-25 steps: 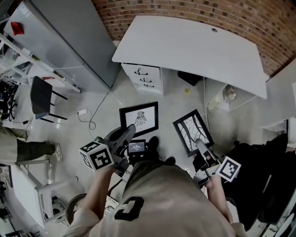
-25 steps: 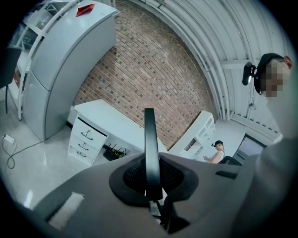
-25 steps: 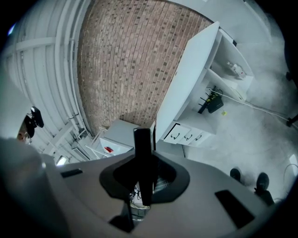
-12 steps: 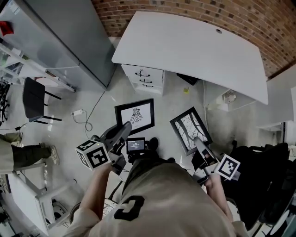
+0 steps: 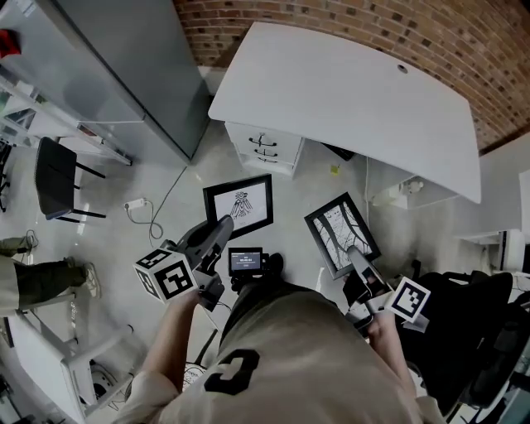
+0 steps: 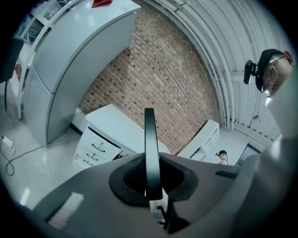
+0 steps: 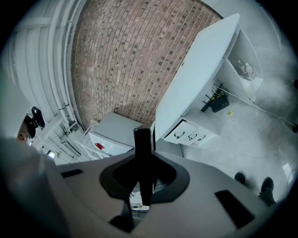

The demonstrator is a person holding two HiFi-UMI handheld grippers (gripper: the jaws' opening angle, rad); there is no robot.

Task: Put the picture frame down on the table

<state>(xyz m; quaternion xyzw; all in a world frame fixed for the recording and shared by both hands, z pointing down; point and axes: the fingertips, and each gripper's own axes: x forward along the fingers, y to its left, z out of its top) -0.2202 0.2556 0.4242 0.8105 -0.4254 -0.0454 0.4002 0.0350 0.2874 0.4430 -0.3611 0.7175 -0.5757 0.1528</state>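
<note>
While the left gripper (image 5: 217, 234) pinches one picture frame (image 5: 240, 201) and the right gripper (image 5: 358, 263) a second frame (image 5: 342, 234), both hang over the pale floor (image 5: 298, 178).
White table (image 5: 348, 91) ahead by the brick wall (image 5: 331, 21), drawer unit (image 5: 265, 147) underneath.

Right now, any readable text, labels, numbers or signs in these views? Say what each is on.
No text reads clearly in any view.
Small screen, mid head view: light characters, too small to read.
Dark mark on the shirt: blocky logo, no sure letter.
Left marker cube and right marker cube: square patterns, no words.
Left frame and right frame: drawings only, no caption visible.
</note>
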